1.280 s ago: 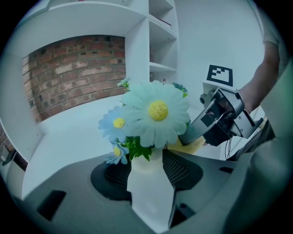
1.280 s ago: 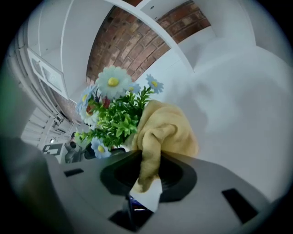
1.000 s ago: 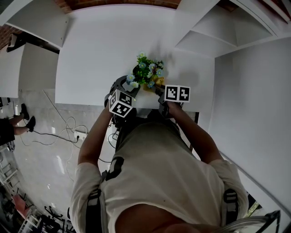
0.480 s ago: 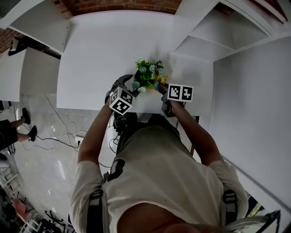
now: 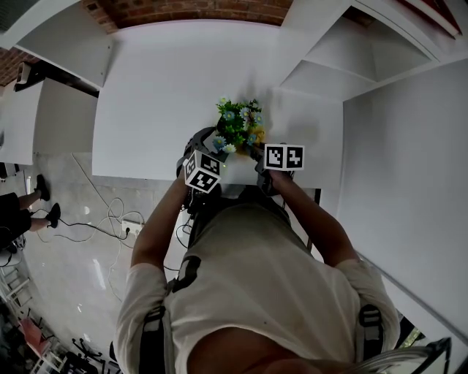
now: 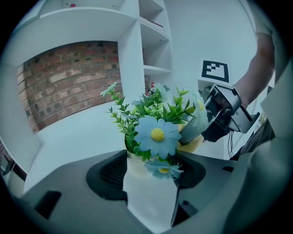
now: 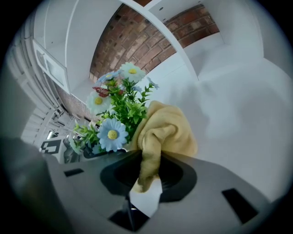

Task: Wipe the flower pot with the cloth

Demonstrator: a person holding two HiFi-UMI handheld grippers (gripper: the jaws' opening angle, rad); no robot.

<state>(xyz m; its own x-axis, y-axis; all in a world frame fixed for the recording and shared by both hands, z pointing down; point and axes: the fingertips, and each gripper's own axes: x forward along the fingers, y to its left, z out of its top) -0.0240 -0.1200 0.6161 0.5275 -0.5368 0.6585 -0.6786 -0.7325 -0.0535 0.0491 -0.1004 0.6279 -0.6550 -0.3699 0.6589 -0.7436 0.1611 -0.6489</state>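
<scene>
flower pot (image 5: 238, 126): on table (image 5: 168, 88), at its near edge
cloth (image 7: 167, 132): touching flower pot, right side
shelf unit (image 5: 344, 62): right of flower pot, behind it
brick wall (image 5: 190, 9): behind flower pot, past table
floor cables (image 5: 110, 204): left of flower pot, nearer

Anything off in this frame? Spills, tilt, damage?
Nothing stands out: the pot is upright, the flowers are intact, and there is no spill. The cloth is bunched in the right claw, beside the flowers.

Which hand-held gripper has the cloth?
The right hand-held gripper: yellow cloth pinched in its jaws. The left hand-held gripper, jaws just closing further, holds the flower pot.
</scene>
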